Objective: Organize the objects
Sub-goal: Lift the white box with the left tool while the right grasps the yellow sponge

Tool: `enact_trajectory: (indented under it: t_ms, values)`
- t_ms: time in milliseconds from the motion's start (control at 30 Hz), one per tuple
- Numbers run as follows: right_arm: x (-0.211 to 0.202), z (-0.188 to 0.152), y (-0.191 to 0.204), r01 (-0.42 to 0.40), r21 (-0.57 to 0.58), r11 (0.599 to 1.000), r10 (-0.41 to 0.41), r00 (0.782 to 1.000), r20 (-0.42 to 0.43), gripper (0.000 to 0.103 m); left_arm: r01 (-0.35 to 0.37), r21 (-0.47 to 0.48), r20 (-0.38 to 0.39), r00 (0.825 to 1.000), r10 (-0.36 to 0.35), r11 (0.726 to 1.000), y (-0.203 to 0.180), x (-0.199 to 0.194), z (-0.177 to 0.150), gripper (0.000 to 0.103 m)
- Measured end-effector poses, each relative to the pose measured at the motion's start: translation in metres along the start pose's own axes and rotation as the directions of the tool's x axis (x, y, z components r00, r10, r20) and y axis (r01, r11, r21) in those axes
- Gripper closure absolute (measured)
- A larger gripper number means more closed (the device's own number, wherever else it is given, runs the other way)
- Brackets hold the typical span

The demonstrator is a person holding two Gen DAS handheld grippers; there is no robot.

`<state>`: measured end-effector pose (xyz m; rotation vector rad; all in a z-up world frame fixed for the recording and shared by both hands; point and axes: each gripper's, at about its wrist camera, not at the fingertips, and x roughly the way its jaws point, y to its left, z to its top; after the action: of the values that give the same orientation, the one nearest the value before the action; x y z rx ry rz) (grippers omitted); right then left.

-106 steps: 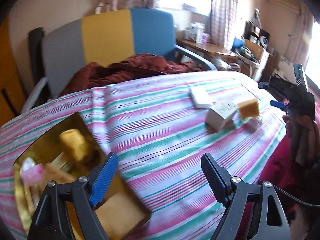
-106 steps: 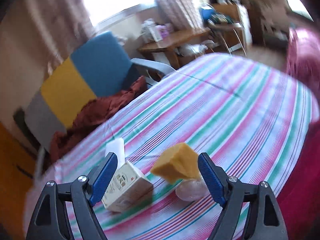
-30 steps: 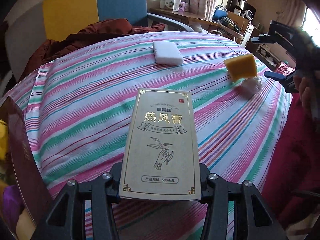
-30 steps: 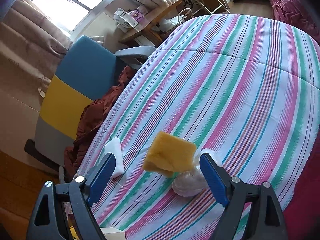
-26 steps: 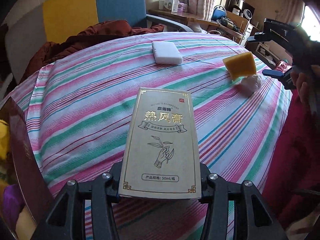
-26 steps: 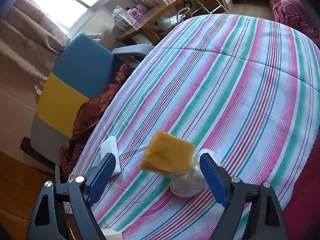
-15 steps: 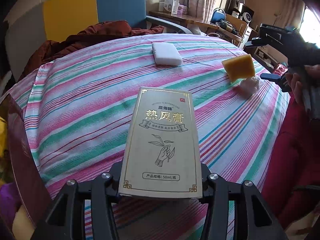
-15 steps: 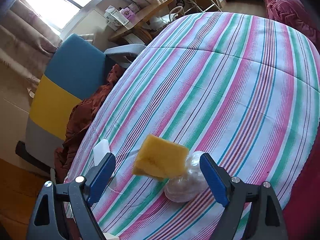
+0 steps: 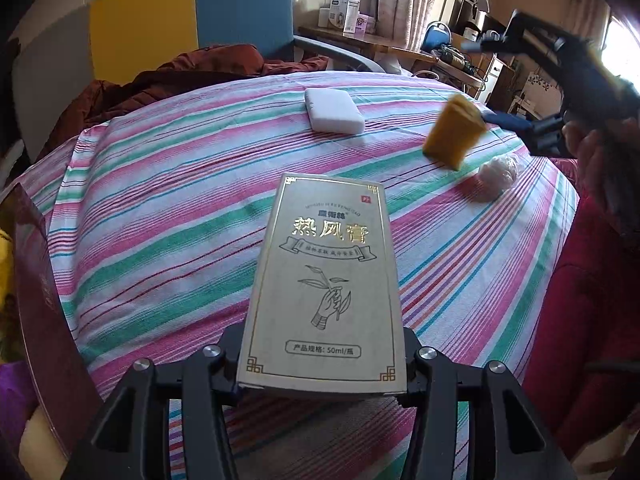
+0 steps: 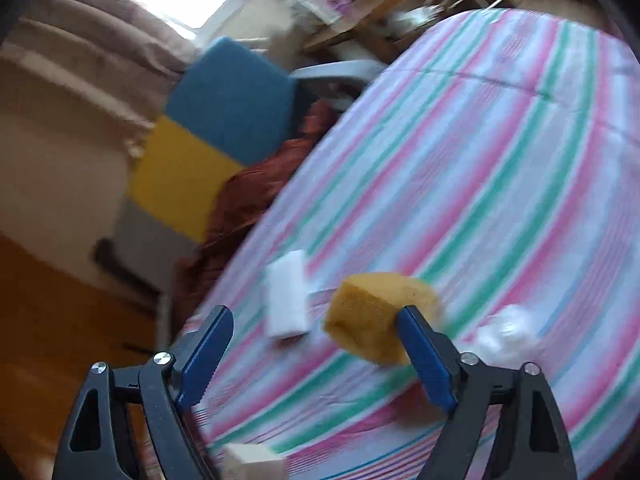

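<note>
My left gripper (image 9: 322, 344) is shut on a cream and gold carton (image 9: 326, 280), held above the striped tablecloth (image 9: 160, 220). Further off lie a white block (image 9: 334, 110), a tilted yellow sponge (image 9: 452, 136) and a crumpled plastic wad (image 9: 498, 172). In the right wrist view my right gripper (image 10: 314, 316) is open and its jaws are closing. The sponge (image 10: 376, 316) lies between them, against the right blue pad only. The white block (image 10: 286, 296) sits beyond the left pad, and the wad (image 10: 508, 332) lies outside to the right.
A dark red open box (image 9: 40, 300) with yellow and purple things stands at the table's left edge. Behind the table are a grey, yellow and blue chair (image 9: 192, 20) with a rust cloth (image 9: 200, 68) and a cluttered desk. Red bedding (image 9: 592, 320) borders the right side.
My right gripper has swung left and its jaws have narrowed. The sponge has left the plastic wad and now stands to the wad's left. The left gripper and carton have kept still.
</note>
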<state>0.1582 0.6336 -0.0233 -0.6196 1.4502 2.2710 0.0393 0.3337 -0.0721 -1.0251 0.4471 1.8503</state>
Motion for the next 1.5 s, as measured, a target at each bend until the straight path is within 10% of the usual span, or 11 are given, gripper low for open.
enact_trajectory:
  t_ms: [333,500,633,833,1033,1200,1367,1500]
  values:
    - [0.006,-0.005,0.005,-0.082,-0.013,0.997,0.081,0.994,-0.068,0.023,-0.018,0.015,0.001,1.000,0.018,1.000,-0.003,0.001,-0.002,0.051]
    - [0.011,-0.015,0.022,0.010,-0.122,0.993,-0.021,0.996,-0.085,0.026,-0.020,0.012,0.002,1.000,0.020,1.000,-0.003,0.001,-0.002,0.051]
    - [0.005,-0.017,0.019,-0.209,-0.043,0.977,0.201,0.969,-0.147,0.027,-0.020,0.013,0.002,1.000,0.020,1.000,-0.003,0.001,-0.003,0.051]
    - [0.010,-0.022,0.029,-0.333,-0.036,0.942,0.318,0.923,-0.215,0.027,-0.020,0.014,0.004,1.000,0.020,1.000,-0.002,0.000,-0.004,0.051]
    - [0.012,-0.029,0.048,0.026,-0.240,0.970,-0.052,0.993,-0.103,0.026,-0.021,0.014,0.007,1.000,0.021,1.000,-0.001,-0.001,-0.005,0.051]
    - [0.046,-0.037,0.052,0.293,-0.339,0.894,-0.348,0.930,-0.116,0.019,-0.018,0.011,0.008,1.000,0.018,1.000,-0.002,-0.001,-0.005,0.051]
    - [0.060,-0.045,0.051,0.302,-0.380,0.874,-0.388,0.906,-0.172,0.016,-0.015,0.011,0.012,1.000,0.015,1.000,-0.001,-0.001,-0.006,0.051]
    - [0.075,-0.051,0.034,0.367,-0.391,0.844,-0.480,0.842,-0.246,0.028,-0.013,0.013,0.011,1.000,0.013,1.000,0.000,-0.003,-0.003,0.051]
